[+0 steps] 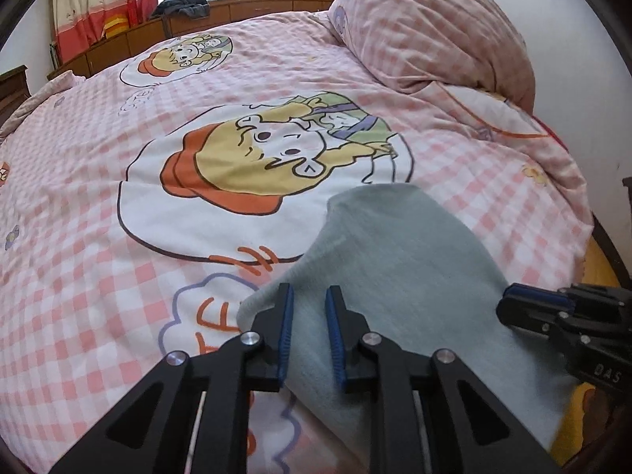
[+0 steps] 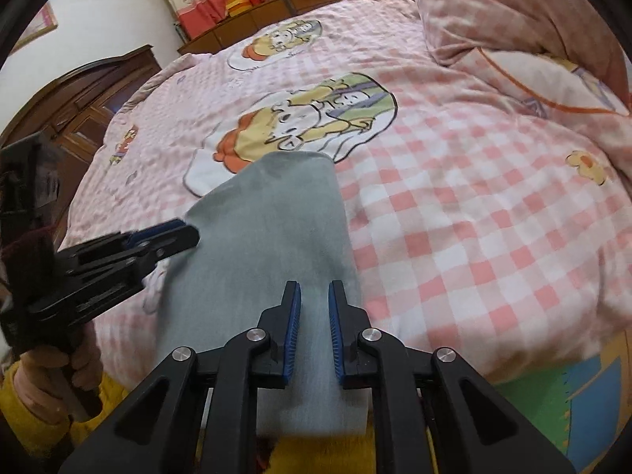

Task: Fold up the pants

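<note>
Grey-green pants [image 1: 395,260] lie as a long folded strip on the pink checked bed cover, running from the near edge toward the cartoon print; they also show in the right wrist view [image 2: 272,237]. My left gripper [image 1: 309,296] is open, jaws parted a little, over the pants' near left edge, holding nothing. It also shows in the right wrist view [image 2: 189,233] at the pants' left edge. My right gripper [image 2: 315,292] is open above the pants' near right part. It shows side-on in the left wrist view [image 1: 509,300] at the pants' right edge.
The bed cover [image 1: 118,256] fills the view, with a cartoon print [image 1: 256,162] beyond the pants. A bunched quilt [image 1: 434,27] lies at the far right. Dark wooden furniture [image 2: 59,118] stands left of the bed. Dark clothes [image 1: 181,4] lie on the far ledge.
</note>
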The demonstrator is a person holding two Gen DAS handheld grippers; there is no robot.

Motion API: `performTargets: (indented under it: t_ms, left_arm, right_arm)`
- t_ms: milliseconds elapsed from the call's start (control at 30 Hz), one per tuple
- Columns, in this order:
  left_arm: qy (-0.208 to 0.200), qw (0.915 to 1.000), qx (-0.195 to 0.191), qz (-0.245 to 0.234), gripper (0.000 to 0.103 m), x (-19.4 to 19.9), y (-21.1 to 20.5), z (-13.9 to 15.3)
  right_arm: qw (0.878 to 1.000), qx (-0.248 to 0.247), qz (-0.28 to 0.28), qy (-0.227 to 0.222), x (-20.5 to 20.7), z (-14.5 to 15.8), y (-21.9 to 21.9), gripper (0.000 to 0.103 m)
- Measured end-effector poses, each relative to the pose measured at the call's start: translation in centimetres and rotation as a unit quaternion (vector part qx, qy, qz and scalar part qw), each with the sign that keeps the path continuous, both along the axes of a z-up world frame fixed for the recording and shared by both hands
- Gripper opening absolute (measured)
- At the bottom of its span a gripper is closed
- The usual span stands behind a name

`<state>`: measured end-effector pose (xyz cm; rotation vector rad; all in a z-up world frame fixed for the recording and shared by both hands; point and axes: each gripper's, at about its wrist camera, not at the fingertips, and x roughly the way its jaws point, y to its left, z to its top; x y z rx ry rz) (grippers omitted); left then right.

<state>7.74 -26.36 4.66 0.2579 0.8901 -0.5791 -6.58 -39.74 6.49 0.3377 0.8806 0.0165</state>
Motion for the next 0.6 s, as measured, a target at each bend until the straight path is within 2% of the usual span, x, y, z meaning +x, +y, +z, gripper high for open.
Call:
performTargets:
  t_ms: [133, 233, 300, 367, 467, 600]
  left_arm:
    - [0.032, 0.9977, -0.057, -0.019, 0.018, -2.9, 1.9, 2.3]
    - [0.053, 0.9950, -0.077, -0.035, 0.018, -5.7, 2.8, 2.9]
    - [0.074, 0.9934, -0.076, -0.044, 0.018, -7.2, 3.0, 2.4]
    - [0.077, 0.9937, -0.067, -0.046, 0.018, -8.2, 2.9, 1.8]
    - [0.083, 0.9949, -0.042, -0.041, 0.018, -8.5, 2.4, 0.4]
    - [0.086, 0.9946, -0.050, -0.029, 0.018, -8.8, 2.5, 0.3]
  right_arm:
    - [1.000, -0.009, 0.007, 0.003, -1.7, 0.3, 0.6, 0.015]
    - [1.000, -0.022, 0.009, 0.012, -2.4, -0.4, 0.9, 0.015]
    - [1.000, -0.015, 0.005, 0.026, -2.3, -1.7, 0.5, 0.015]
    - [0.999, 0.002, -0.004, 0.032, -2.2, -2.8, -0.1, 0.015]
    - [0.999, 0.024, -0.012, 0.025, -2.6, -2.6, -0.9, 0.015]
    - [0.999, 0.014, -0.011, 0.039, -3.1, -2.6, -0.9, 0.019]
